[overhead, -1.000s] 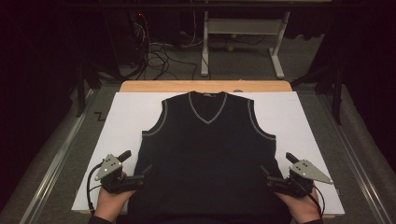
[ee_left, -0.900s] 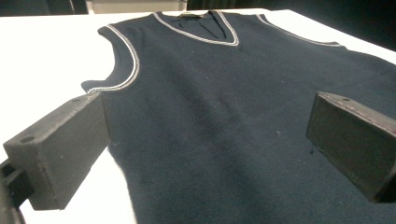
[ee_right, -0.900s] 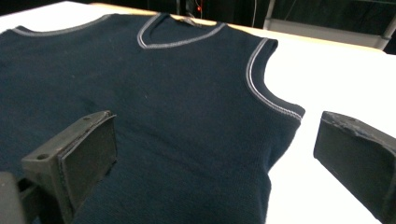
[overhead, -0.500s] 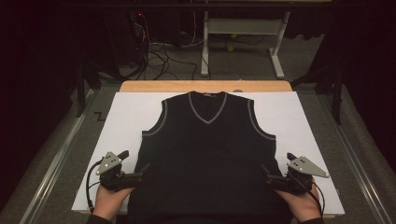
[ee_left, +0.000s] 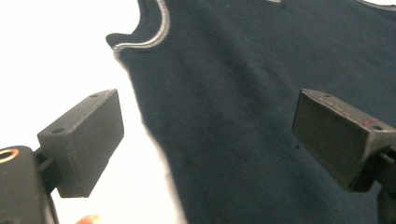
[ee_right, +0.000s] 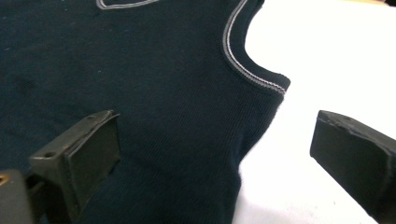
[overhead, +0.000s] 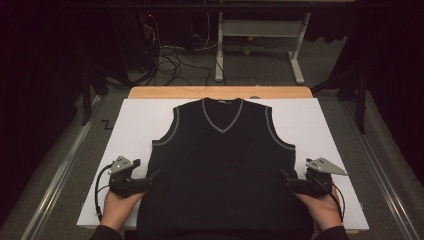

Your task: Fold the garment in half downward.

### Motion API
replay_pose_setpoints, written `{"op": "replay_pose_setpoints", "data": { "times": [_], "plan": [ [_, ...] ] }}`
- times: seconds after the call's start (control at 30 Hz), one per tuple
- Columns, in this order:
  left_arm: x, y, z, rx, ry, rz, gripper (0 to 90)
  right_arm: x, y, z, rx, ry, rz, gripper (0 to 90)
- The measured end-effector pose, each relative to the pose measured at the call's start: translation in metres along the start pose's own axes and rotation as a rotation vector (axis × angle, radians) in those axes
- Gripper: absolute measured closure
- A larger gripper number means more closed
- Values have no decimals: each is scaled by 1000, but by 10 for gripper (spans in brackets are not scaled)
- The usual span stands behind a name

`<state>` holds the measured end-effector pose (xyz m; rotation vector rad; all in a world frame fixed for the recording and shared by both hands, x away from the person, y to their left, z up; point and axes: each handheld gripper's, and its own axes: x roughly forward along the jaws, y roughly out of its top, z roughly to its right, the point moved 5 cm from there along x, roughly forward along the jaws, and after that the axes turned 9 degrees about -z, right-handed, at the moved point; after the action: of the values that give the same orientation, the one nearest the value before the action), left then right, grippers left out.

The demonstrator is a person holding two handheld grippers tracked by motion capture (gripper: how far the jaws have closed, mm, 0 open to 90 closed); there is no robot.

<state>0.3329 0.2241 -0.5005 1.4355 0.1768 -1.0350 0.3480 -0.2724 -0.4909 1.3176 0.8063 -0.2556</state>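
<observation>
A dark navy sleeveless V-neck vest (overhead: 225, 165) with grey trim lies flat, front up, on a white sheet (overhead: 130, 130). My left gripper (overhead: 154, 176) is at the vest's left side edge, below the armhole. Its jaws have just been closing a little but still stand wide. In the left gripper view the vest's edge (ee_left: 261, 116) runs between the jaws of the left gripper (ee_left: 208, 116), and the pads do not press on it. My right gripper (overhead: 285, 176) mirrors it at the right side edge. The right gripper (ee_right: 217, 130) is open over the vest's hem side (ee_right: 140, 84).
The sheet covers a wooden table whose far edge (overhead: 220, 92) shows beyond the collar. Metal rails (overhead: 60, 170) run along both sides of the table. A white desk frame (overhead: 255, 35) and loose cables (overhead: 170, 55) sit on the floor behind.
Both hands have slid their grippers a little up the table, away from the person, along the vest's two side edges. The vest has not moved.
</observation>
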Motion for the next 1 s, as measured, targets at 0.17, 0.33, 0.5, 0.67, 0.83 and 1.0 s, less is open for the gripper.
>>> {"op": "replay_pose_setpoints", "data": {
  "times": [0.17,0.33,0.5,0.67,0.83,1.0],
  "plan": [
    [6,2,-9,-33,32,-43,127,8,2,4,3,18,-42,103],
    [20,4,-13,-48,44,-132,188,16,5,6,6,29,-94,216],
    [33,7,-14,-40,71,-186,316,23,6,9,24,37,-148,317],
    [40,13,-12,-6,103,-198,373,32,7,10,44,17,-203,359],
    [44,15,-7,34,113,-202,482,36,9,8,49,-4,-223,369],
    [45,16,-8,21,107,-201,559,39,12,1,29,-3,-223,484]
  ]
}}
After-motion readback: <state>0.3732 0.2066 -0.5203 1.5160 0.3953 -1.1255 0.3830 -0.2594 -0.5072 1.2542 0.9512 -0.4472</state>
